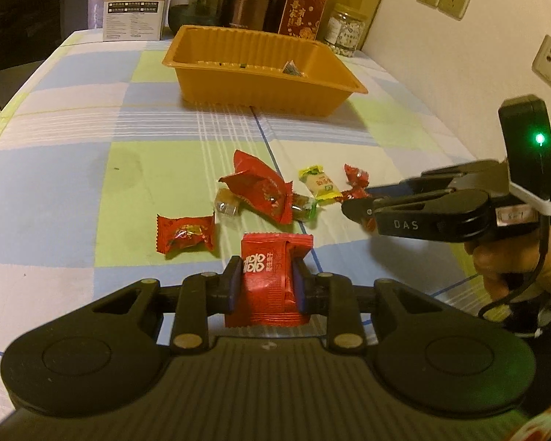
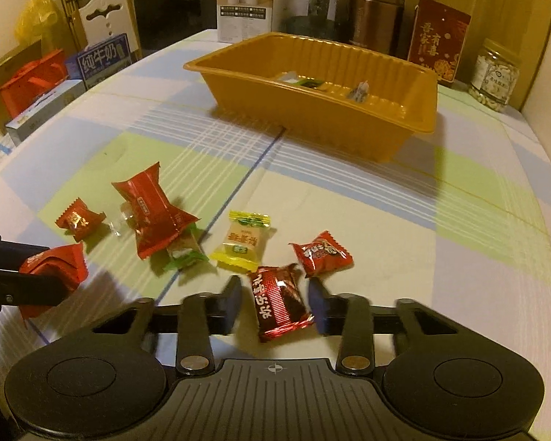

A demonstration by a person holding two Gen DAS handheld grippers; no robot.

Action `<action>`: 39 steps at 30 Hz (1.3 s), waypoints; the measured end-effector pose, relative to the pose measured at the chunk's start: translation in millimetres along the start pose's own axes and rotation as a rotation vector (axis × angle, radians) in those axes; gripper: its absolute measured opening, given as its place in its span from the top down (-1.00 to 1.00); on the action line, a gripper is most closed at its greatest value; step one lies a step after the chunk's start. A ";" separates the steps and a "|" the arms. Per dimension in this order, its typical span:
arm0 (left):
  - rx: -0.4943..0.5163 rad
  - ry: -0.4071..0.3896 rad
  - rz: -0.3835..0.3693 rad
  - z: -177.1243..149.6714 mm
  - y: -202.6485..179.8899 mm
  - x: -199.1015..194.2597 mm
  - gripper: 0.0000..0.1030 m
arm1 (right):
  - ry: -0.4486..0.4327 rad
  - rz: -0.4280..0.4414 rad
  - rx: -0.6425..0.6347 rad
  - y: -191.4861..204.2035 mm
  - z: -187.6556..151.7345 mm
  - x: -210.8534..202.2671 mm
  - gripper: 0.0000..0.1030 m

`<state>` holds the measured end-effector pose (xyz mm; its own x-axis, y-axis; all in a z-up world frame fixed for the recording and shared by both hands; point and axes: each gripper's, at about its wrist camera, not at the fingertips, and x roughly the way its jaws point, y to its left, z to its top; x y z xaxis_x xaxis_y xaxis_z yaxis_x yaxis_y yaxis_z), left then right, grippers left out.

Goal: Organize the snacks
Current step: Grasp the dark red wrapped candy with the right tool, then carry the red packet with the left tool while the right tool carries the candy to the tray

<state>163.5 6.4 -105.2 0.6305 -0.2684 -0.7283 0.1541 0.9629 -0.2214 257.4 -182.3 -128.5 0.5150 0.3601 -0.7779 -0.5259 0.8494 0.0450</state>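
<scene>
My left gripper is shut on a red snack packet, held just above the checked tablecloth; it shows at the left of the right wrist view. My right gripper is open, its fingers either side of a dark red candy lying on the cloth, not touching it. Loose snacks lie nearby: a yellow candy, a small red candy, a large red wrapper and another red candy. An orange tray with a few snacks inside stands further back.
Behind the tray stand a white box, a glass jar, a copper canister, a red pouch and a jar of nuts. A wall runs along the table's right side. Cartons sit past the left edge.
</scene>
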 end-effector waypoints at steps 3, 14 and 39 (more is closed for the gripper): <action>-0.006 -0.004 0.005 -0.7 -0.5 -4.1 0.51 | 0.013 -0.003 0.043 1.4 -0.9 -5.0 0.50; -0.012 -0.026 0.051 0.1 -4.9 -34.7 0.51 | -0.060 -0.009 0.277 15.7 -12.1 -64.5 0.51; 0.014 -0.069 0.073 46.4 -31.3 -78.5 0.51 | -0.191 -0.054 0.379 20.5 18.8 -158.5 0.51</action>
<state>144.4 -1.4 -11.0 0.6916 -0.1957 -0.6953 0.1164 0.9802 -0.1601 177.7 -214.7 7.5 0.6701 0.3463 -0.6566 -0.2271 0.9377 0.2628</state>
